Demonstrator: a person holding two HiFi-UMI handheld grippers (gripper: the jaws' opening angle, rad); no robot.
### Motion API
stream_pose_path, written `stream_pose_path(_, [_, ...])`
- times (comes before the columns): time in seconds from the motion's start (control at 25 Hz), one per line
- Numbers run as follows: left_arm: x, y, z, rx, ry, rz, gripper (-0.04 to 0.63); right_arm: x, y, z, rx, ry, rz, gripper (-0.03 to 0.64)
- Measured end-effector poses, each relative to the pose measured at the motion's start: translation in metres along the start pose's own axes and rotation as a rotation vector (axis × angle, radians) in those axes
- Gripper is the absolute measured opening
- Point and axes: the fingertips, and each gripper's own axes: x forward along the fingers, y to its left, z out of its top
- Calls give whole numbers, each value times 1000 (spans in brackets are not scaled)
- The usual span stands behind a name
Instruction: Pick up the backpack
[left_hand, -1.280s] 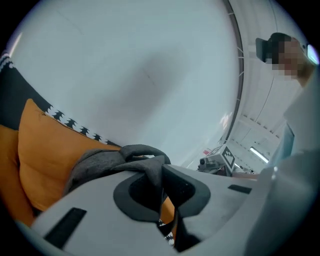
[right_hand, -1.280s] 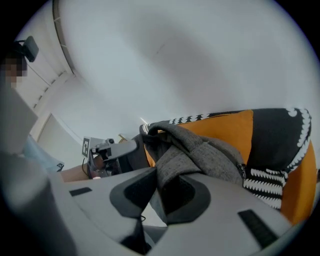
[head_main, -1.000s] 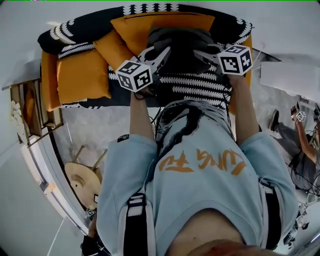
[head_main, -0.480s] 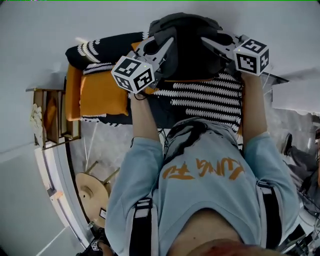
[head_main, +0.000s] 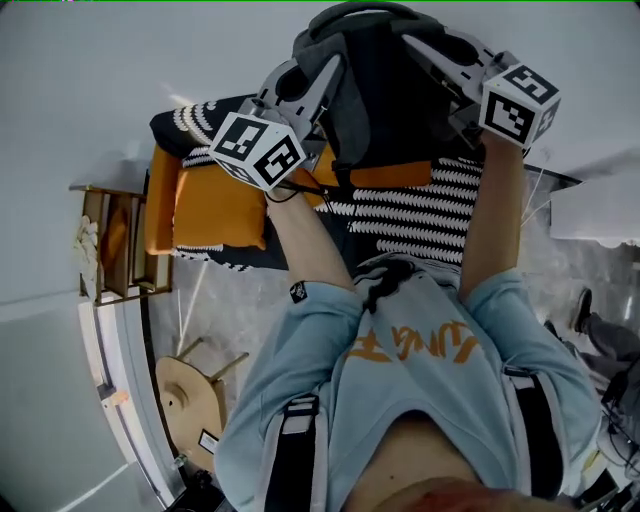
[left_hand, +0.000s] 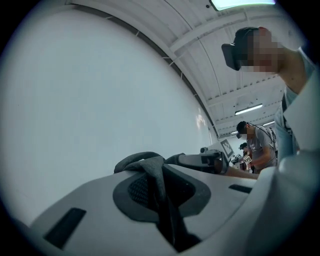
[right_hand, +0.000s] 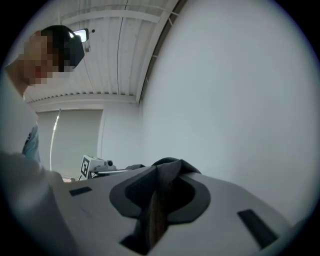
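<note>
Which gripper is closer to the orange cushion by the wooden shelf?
Left. The left gripper, jaws shut on the backpack, sits just past the orange cushion's upper right corner in the head view. The right gripper grips the backpack's other side, farther away.

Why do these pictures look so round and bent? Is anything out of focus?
Head view: a wide lens bows the sofa; backpack sharp. Left gripper view: black round border, strap crisp, jaws' near surfaces soft. Right gripper view: same border, even light, no glare.
</note>
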Motion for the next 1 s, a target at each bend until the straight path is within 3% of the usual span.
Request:
stream_pose_path(0.12, [-7,-20,-13,-10,-8,-3,48,-19,6,-11,0,-2,-48,75])
stream_pose_path(0.32, [-2,-19,-39,-74,22,16,48,-26,-4,-39,72,19,-65,74])
stream_pose_path(1.0, [-2,-8,-38,-135,-7,60,48,-22,-6,-43,98,35,-24,69])
